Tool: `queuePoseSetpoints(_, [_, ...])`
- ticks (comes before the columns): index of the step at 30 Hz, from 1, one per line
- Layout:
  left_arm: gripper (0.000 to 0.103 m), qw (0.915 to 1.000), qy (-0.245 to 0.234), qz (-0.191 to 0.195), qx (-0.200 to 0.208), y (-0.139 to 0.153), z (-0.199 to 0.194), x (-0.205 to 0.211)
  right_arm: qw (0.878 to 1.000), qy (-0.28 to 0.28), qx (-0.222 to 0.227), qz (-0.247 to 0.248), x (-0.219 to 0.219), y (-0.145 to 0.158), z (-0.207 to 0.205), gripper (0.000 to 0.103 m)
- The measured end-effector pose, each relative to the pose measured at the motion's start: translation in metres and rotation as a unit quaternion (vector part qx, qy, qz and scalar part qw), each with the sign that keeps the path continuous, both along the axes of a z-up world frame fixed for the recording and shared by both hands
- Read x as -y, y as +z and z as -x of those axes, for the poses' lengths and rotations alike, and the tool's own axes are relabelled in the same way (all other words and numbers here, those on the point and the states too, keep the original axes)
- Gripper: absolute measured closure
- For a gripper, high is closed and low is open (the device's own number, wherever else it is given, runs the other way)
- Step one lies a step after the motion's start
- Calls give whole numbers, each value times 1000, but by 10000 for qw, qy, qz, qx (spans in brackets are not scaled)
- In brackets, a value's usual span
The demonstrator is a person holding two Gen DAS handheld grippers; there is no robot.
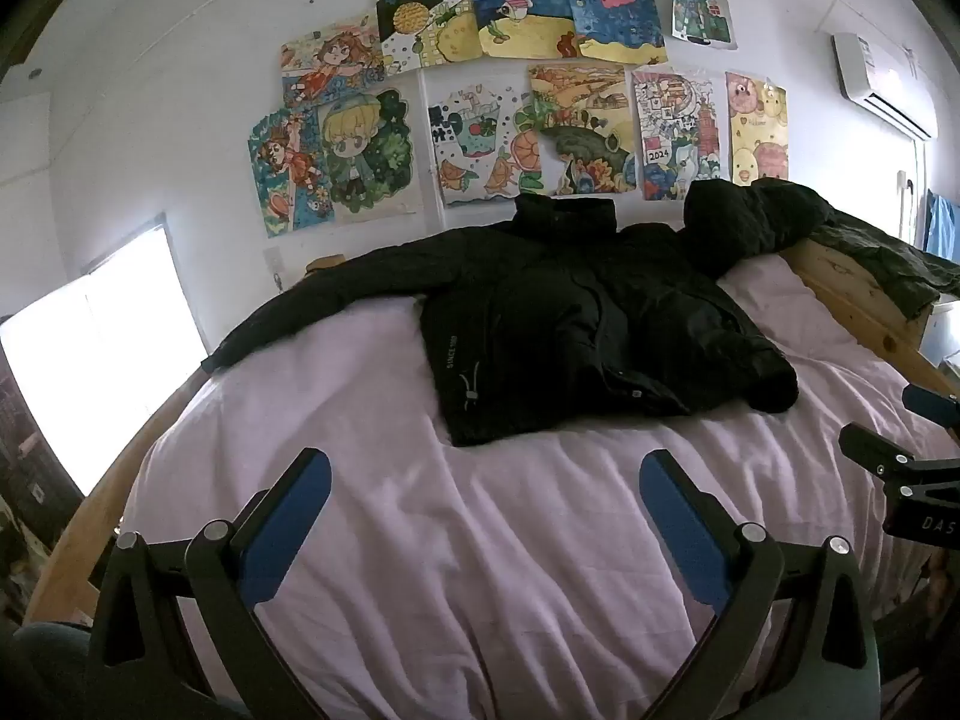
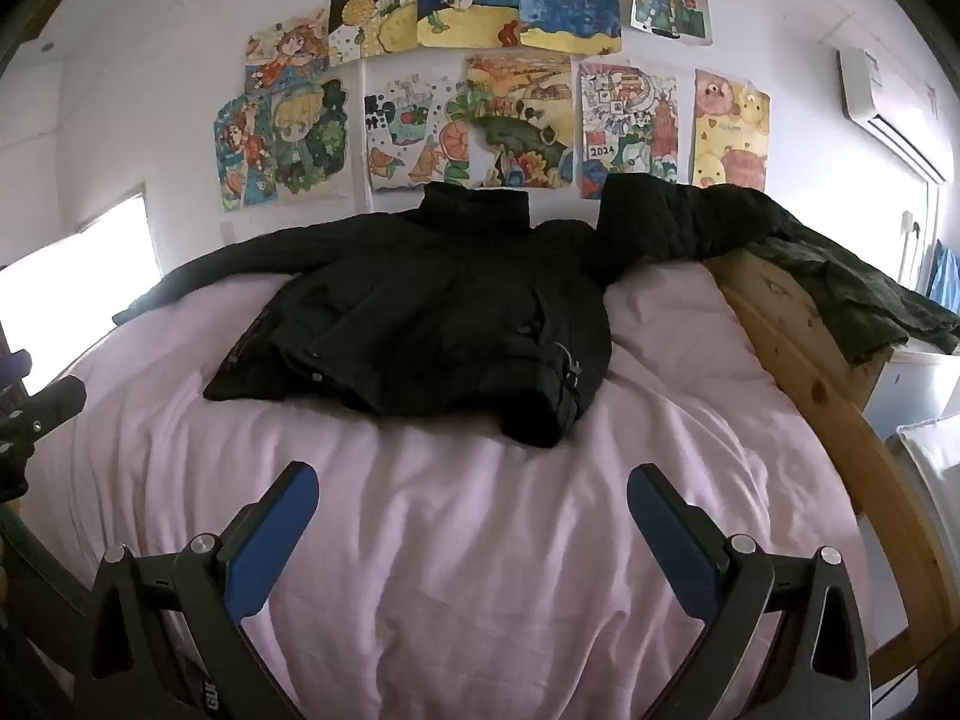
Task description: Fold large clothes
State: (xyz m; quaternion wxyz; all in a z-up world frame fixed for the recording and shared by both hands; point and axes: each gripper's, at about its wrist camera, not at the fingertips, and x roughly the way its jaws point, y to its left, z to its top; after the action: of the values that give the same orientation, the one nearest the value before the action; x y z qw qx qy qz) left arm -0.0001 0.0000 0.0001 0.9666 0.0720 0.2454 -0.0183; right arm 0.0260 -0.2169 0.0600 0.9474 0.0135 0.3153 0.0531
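A: Surroundings, largest first?
B: Pink-sheeted bed (image 1: 480, 540) in a wooden frame (image 2: 798, 360); drawings (image 1: 540, 90) on the wall; dark green cloth (image 2: 852, 300) over the frame's far right corner.
A: Obstructions?
B: Only bare sheet ahead of both tools.
A: Garment?
B: Black jacket (image 2: 444, 312), at the bed's far end, collar to the wall, one sleeve folded across the front.
A: Tongs?
B: Left gripper (image 1: 485, 480) and right gripper (image 2: 473, 489): spread wide, holding nothing.
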Motion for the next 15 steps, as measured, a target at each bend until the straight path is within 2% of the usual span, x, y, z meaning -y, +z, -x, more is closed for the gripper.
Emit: queuePoseSetpoints(15, [2,10000,-7,3,-1,0,0,0,10000,-12,-16,-6,1,-1,-1,0])
